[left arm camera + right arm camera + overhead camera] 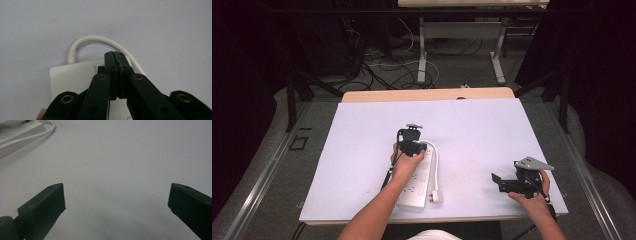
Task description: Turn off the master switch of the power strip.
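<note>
A white power strip (pixel 418 189) lies lengthwise on the white table (pixel 492 125), its white cable (pixel 438 165) looping back to a plug (pixel 437 196) beside it. My left gripper (pixel 413 136), held in a hand, hovers over the strip's far end. In the left gripper view the jaws are pressed together (pixel 115 54) with nothing between them, above the strip's end (pixel 70 75) where the cable (pixel 92 38) comes out. My right gripper (pixel 498 183) rests near the table's front right, jaws wide apart (pixel 117 195) over bare table. The strip (pixel 17 132) lies far off at its upper left.
The table's front edge (pixel 472 218) runs just below both hands. A wooden strip (pixel 427 94) borders the far side. Beyond it, table legs (pixel 422 55) and loose cables (pixel 387 70) stand on the grey floor.
</note>
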Tool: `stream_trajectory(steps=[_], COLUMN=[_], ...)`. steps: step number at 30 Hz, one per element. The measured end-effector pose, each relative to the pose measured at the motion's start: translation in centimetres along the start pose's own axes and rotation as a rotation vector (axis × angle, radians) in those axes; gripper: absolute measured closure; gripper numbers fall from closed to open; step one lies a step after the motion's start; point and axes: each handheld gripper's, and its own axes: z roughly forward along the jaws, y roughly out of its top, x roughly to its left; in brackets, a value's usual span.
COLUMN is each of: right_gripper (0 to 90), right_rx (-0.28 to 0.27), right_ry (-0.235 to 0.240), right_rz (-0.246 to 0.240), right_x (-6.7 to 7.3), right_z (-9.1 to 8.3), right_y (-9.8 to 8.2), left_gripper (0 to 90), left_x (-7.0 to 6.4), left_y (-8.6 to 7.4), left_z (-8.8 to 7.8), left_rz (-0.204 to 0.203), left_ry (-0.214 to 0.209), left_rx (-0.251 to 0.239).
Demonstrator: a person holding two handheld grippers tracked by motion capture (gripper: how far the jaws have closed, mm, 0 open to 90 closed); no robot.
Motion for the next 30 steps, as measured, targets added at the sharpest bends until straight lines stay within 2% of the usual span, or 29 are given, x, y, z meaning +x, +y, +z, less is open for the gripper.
stream_trajectory(steps=[11, 13, 23, 30], right_gripper=[0.6, 0.6, 0.7, 0.7], right_rx=[-0.007, -0.002, -0.005, -0.007], right_ry=[-0.005, -0.001, -0.001, -0.001], right_rz=[-0.002, 0.003, 0.004, 0.006], right_x=[0.0, 0.0, 0.0, 0.0], right_z=[0.0, 0.0, -0.1, -0.1], right_y=[0.0, 0.0, 0.0, 0.0], left_gripper=[90.0, 90.0, 89.9, 88.5], left_x=[0.6, 0.6, 1.1, 1.3], left_y=[-0.1, -0.1, -0.1, -0.3], left_z=[-0.3, -0.4, -1.2, -1.9], left_rz=[-0.015, -0.03, -0.044, -0.039], left_ry=[-0.004, -0.007, -0.026, -0.042], left_rx=[-0.004, -0.017, -0.034, -0.049])
